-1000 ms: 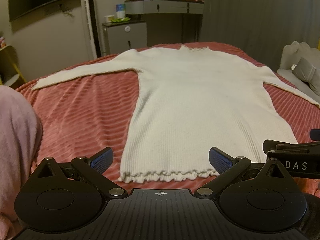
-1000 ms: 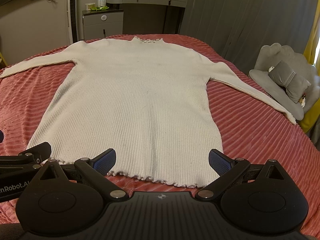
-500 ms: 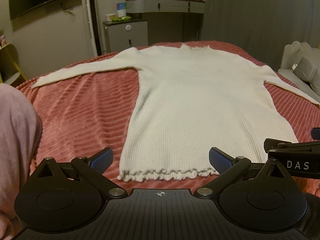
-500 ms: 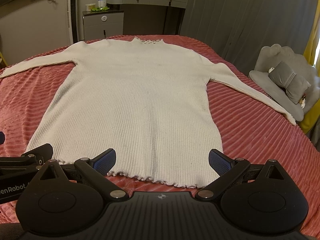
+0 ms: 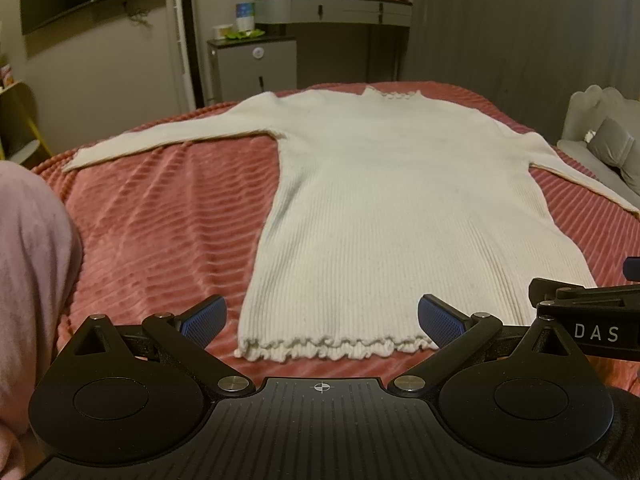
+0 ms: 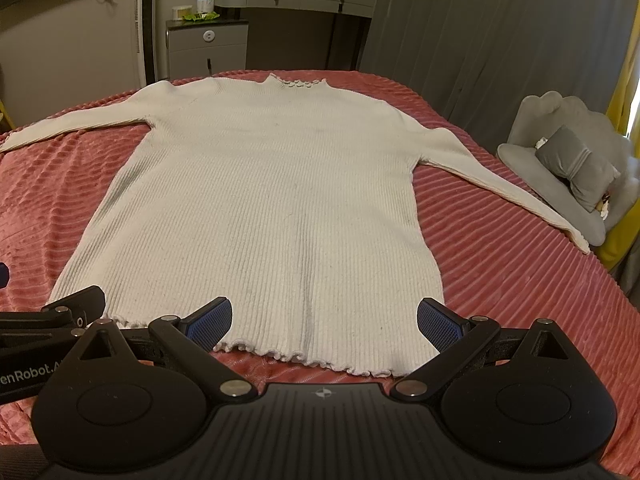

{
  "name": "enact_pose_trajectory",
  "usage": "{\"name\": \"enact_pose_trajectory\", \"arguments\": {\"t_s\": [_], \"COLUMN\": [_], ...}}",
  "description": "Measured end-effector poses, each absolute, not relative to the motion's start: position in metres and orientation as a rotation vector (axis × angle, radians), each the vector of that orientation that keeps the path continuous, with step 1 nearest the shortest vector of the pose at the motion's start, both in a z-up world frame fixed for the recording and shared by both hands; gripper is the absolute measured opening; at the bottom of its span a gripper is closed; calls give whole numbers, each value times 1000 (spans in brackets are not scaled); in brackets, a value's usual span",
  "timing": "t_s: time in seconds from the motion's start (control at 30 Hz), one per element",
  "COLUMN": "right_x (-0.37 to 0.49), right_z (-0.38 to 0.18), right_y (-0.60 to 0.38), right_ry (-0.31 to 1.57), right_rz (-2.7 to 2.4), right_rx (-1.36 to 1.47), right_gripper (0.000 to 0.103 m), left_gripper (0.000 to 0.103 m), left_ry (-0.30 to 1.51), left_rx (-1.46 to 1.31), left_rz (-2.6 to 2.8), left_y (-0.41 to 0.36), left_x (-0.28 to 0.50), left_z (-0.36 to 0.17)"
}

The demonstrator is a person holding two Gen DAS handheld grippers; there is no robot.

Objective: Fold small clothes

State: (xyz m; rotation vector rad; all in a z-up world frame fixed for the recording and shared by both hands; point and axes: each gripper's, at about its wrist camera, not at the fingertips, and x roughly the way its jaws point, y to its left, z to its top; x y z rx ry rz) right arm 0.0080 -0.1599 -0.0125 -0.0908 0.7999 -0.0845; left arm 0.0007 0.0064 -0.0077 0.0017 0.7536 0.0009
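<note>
A cream ribbed long-sleeved sweater (image 5: 400, 208) lies flat on the red ribbed bedspread (image 5: 168, 232), collar at the far end, frilled hem nearest me, both sleeves spread out sideways. It also shows in the right wrist view (image 6: 272, 200). My left gripper (image 5: 322, 318) is open and empty, just short of the hem's left half. My right gripper (image 6: 324, 318) is open and empty, just short of the hem's right half. The two grippers are side by side; the right one's side (image 5: 584, 312) shows in the left view.
A pink garment (image 5: 32, 280) sits at the left near me. A grey chair with a cushion (image 6: 572, 168) stands right of the bed. A grey cabinet (image 5: 256, 68) and a dressing table (image 5: 336, 8) stand beyond the bed's far end.
Both grippers have barely shifted; the sweater lies as before and nothing was taken hold of.
</note>
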Motion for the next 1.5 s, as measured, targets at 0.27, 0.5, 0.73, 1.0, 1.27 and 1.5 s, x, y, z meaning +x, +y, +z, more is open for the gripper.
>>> {"name": "enact_pose_trajectory", "arguments": {"t_s": [0.27, 0.5, 0.73, 1.0, 1.27, 1.5], "right_x": [8, 8, 8, 8, 7, 9], "right_z": [-12, -12, -14, -14, -14, -14], "right_y": [-159, -159, -158, -155, -155, -158], "right_ry": [801, 801, 803, 804, 802, 810], "right_rz": [-84, -84, -81, -85, -86, -83], "right_rx": [-92, -92, -100, -122, -130, -124], "right_gripper": [99, 99, 99, 99, 99, 99], "left_gripper": [103, 103, 103, 103, 103, 103], "left_ry": [755, 761, 761, 765, 768, 774], "left_rx": [1, -10, -15, -19, -20, -28], "left_rz": [1, 3, 4, 4, 7, 11], "left_y": [7, 8, 9, 8, 9, 11], "left_x": [1, 1, 1, 1, 1, 2], "left_z": [-8, -9, -9, -9, -9, -10]}}
